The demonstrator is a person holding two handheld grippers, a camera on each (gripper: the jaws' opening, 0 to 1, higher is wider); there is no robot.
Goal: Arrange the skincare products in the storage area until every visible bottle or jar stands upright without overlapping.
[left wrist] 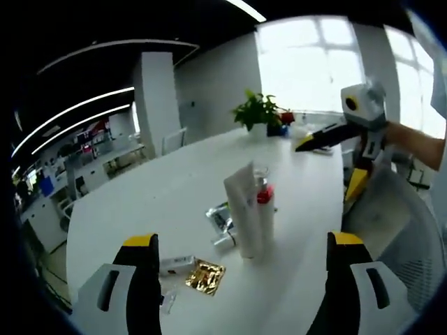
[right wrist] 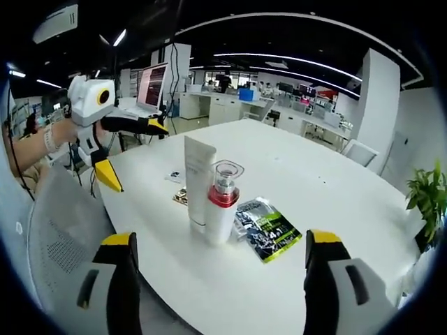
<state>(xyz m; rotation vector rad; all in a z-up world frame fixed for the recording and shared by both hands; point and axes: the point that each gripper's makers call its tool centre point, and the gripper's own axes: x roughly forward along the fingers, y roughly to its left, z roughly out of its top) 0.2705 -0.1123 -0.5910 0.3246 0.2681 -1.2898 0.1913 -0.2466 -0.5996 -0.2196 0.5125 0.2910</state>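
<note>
Left tool [left wrist: 241, 241]: jaws held wide apart, nothing gripped.
Right tool [right wrist: 216, 237]: likewise spread, empty.
Tube [left wrist: 242, 208] and pump bottle [right wrist: 222, 209]: upright, touching, mid-frame on the surface [left wrist: 174, 181].
Gold sachet [left wrist: 205, 276]: seen lower left in the left gripper view.
Green sachet [right wrist: 269, 234]: lies right of the bottle.

Tube [right wrist: 198, 180] and pump bottle [right wrist: 222, 204] stood upright, touching, on table [right wrist: 335, 202]. In right gripper view: sachet [right wrist: 267, 228] laid flat just right of bottle, small packets [right wrist: 179, 187] left behind tube. Potted plant [left wrist: 258, 112] set at table's far edge in left gripper view.

White table [right wrist: 335, 181], potted plant [left wrist: 258, 112], grey mesh chair [right wrist: 59, 237], open laptop [right wrist: 148, 91], office desks behind
</note>
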